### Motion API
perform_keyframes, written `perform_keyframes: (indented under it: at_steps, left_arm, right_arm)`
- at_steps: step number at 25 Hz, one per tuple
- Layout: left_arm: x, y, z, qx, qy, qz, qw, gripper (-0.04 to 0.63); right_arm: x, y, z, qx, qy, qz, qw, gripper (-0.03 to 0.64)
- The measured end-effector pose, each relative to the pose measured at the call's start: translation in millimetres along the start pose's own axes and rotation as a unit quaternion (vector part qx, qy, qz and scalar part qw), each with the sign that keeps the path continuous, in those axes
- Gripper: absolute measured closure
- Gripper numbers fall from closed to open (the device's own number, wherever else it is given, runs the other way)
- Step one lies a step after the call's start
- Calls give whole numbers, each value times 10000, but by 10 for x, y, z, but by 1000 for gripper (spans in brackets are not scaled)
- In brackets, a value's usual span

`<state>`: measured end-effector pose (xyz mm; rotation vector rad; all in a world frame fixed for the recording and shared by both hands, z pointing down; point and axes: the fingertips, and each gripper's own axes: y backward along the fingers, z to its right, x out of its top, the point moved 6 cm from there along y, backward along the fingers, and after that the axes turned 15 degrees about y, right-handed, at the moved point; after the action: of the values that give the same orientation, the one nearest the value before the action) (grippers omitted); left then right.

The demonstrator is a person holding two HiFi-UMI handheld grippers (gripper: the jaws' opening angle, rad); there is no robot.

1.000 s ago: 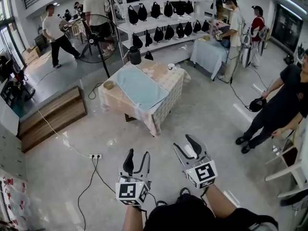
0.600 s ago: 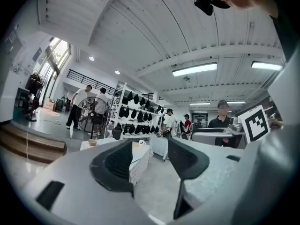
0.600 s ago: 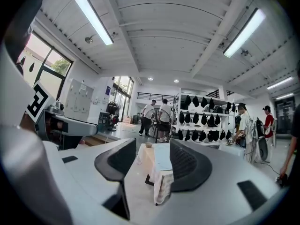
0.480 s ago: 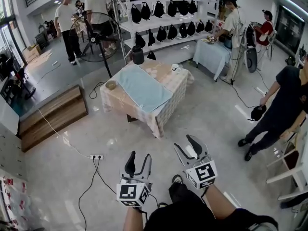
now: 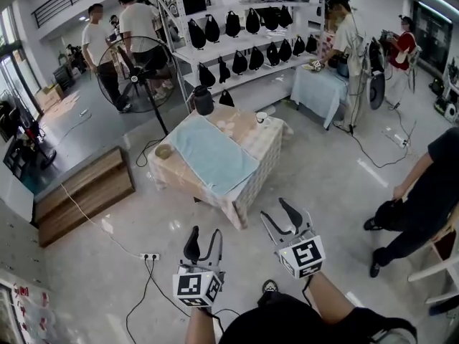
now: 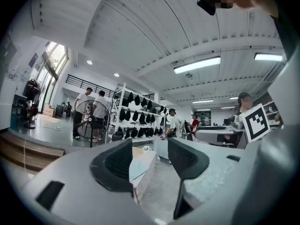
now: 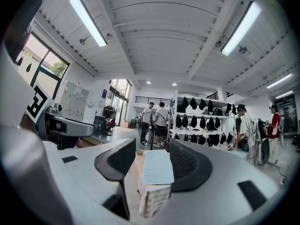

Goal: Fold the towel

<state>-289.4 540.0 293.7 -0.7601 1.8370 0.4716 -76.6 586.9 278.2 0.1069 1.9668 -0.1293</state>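
Note:
A light blue towel (image 5: 214,153) lies spread flat on a table (image 5: 247,125) with a patterned cloth, well ahead of me across the floor. In the right gripper view the towel (image 7: 158,167) shows between the jaws, far off. The left gripper view catches the table's (image 6: 142,156) edge in the distance. My left gripper (image 5: 203,238) is held low near my body, open and empty. My right gripper (image 5: 280,214) is beside it, also open and empty. Both are far from the towel.
A standing fan (image 5: 140,65) and a dark jug (image 5: 204,100) are behind the table, a small bowl (image 5: 163,150) at its left end, a cup (image 5: 262,117) at its far end. Shelves of black bags (image 5: 244,20), a wooden step (image 5: 82,193), floor cables (image 5: 150,284) and several people surround the area.
I have walked nearer the table, which sits lower and larger in the head view. Both grippers keep the same open pose. The person at the right has shifted further right.

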Motion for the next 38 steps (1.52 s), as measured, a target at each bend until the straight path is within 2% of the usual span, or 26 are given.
perform_keyframes:
  at_steps: [9,16,21,27,32,38]
  left_arm:
    - [-76,-1154,141,85,11,-87,9999,377]
    - [-168,-1819,22,345,30,-164,9993,377]
    - [-214,-2403,-158,323,90,-356,9988,377]
    - [-199,-3275,-550,152,73,-371,9992,377]
    - [151,-4121,-1011,-39,91,-444,9990,377]
    - [414,-4916,-1575,-87,136,-518,9985,379]
  right_arm:
    - [-416,-482,1012,-43,61,-104,9999,405]
    - [-840,-953,1514,90,3,-198,9998,399]
    - [-1067,-1424,1744,156,-92,-361,9992,399]
    - [-1295,-2187,2116,20,13,-356,9994,397]
    - [-1219,-3053,2467,-92,40,-442,9990,396]
    - [-1213,-4085,2638,92,193,-508,9985,396]
